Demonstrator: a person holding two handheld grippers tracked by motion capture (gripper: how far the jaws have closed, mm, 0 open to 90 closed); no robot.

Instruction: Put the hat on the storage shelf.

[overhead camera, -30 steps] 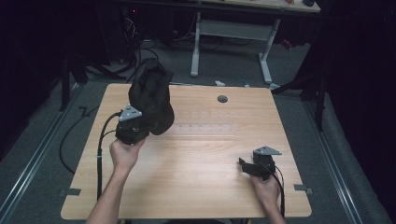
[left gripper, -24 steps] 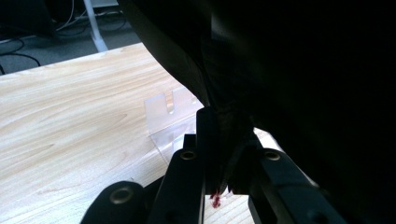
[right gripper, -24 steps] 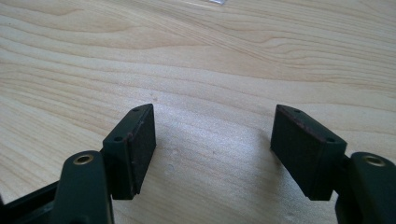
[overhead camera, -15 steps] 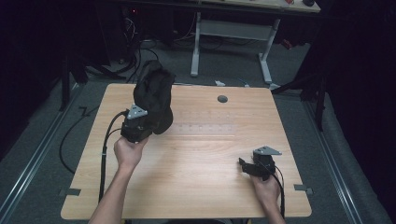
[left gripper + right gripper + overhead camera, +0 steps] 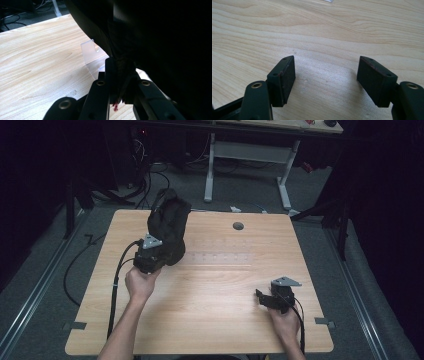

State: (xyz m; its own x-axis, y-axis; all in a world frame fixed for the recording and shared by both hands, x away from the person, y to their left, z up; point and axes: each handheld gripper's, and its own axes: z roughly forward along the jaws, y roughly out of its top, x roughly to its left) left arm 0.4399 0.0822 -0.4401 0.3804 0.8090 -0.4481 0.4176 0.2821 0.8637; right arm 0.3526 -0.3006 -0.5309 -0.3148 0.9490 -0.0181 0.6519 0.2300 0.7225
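A black cloth bag [image 5: 168, 227] stands bunched up at the left of the wooden table [image 5: 225, 285]. My left gripper [image 5: 150, 251] sits against its near side, shut on a fold of the black fabric [image 5: 122, 72]; the bag's dark bulk [image 5: 162, 37] looms over the jaws in the left gripper view. My right gripper [image 5: 265, 299] rests low near the table's front right, open, with bare wood between its pads [image 5: 287, 75] in the right gripper view [image 5: 325, 72].
A small clear plastic piece [image 5: 91, 51] lies on the table just under the bag. A round grommet hole [image 5: 238, 226] sits near the table's far edge. A white desk frame [image 5: 250, 155] and cables stand on the floor beyond.
My left gripper and the bag have shifted slightly right and toward the table's middle. The right gripper has stayed where it was.
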